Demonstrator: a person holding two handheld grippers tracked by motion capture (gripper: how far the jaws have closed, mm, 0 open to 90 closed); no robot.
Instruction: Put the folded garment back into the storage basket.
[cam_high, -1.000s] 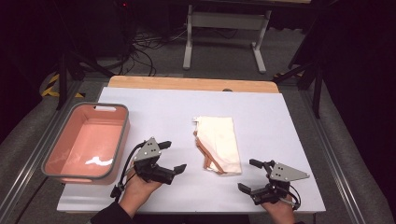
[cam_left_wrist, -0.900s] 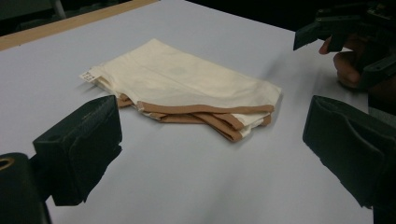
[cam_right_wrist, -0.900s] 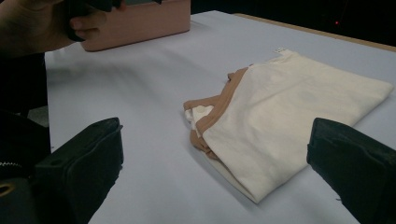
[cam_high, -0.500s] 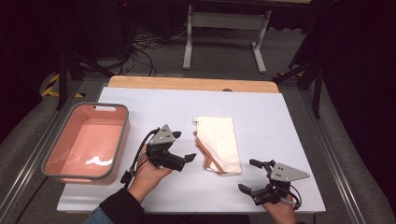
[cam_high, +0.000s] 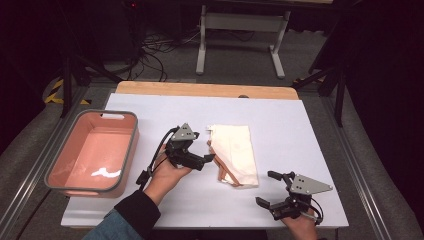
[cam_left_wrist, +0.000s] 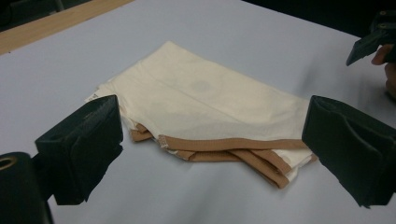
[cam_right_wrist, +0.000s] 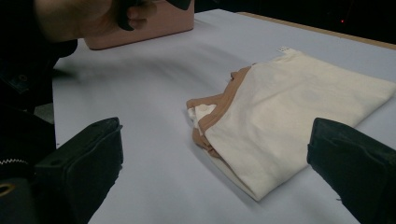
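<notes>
Left tool (cam_high: 206, 148), released, has neared folded cloth (cam_high: 235, 154); pink tub (cam_high: 127, 150) empty.

The left gripper (cam_high: 205, 148) hangs mid-worktop with its fingers (cam_left_wrist: 81, 147) spread wide; the right gripper (cam_high: 270, 189) rests near the front edge, likewise spread.

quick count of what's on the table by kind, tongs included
folded cloth: 1, cream with tan trim
pink tub: 1, at the table's left edge
tongs: 2, the left tongs open right beside the cloth's trim, the right tongs open near the front edge
total: 4
</notes>
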